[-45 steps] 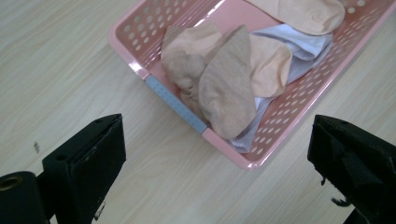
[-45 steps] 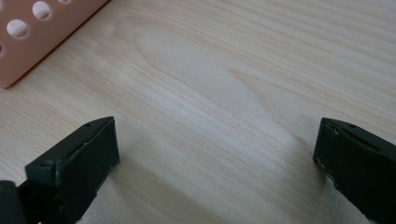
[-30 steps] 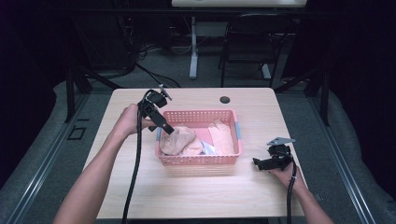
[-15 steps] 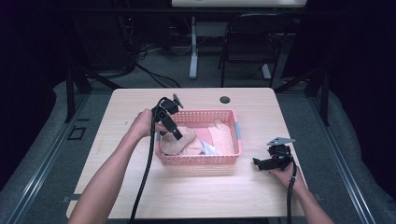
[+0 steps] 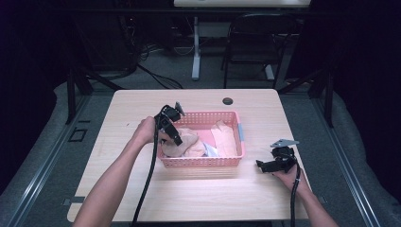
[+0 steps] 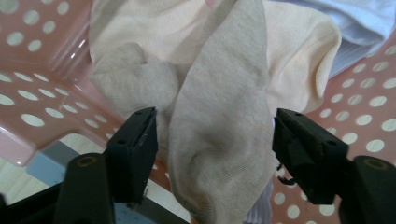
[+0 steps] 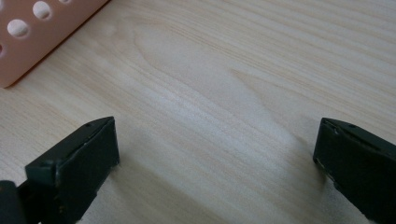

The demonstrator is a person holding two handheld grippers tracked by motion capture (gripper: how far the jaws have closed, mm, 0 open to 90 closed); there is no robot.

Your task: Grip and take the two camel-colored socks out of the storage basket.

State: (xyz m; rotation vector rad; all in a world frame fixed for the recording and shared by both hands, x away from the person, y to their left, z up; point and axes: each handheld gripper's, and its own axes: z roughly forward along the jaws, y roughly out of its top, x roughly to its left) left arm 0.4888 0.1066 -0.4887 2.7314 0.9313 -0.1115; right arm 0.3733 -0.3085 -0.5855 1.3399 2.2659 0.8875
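- Wooden table in a dark room; chair and cables behind, at 12 o'clock.
- Left gripper: lowered into the pink basket at its 9 o'clock end; jaws have just been closing, part-way in, with a beige sock between them; pads just beside the cloth, firm contact not clear.
- Beige sock: draped over the basket rim, on a cream cloth.
- Pale blue cloth: beyond, at 1 o'clock.
- Right gripper: jaws wide, nothing between, resting on the table at 3 o'clock of the basket.
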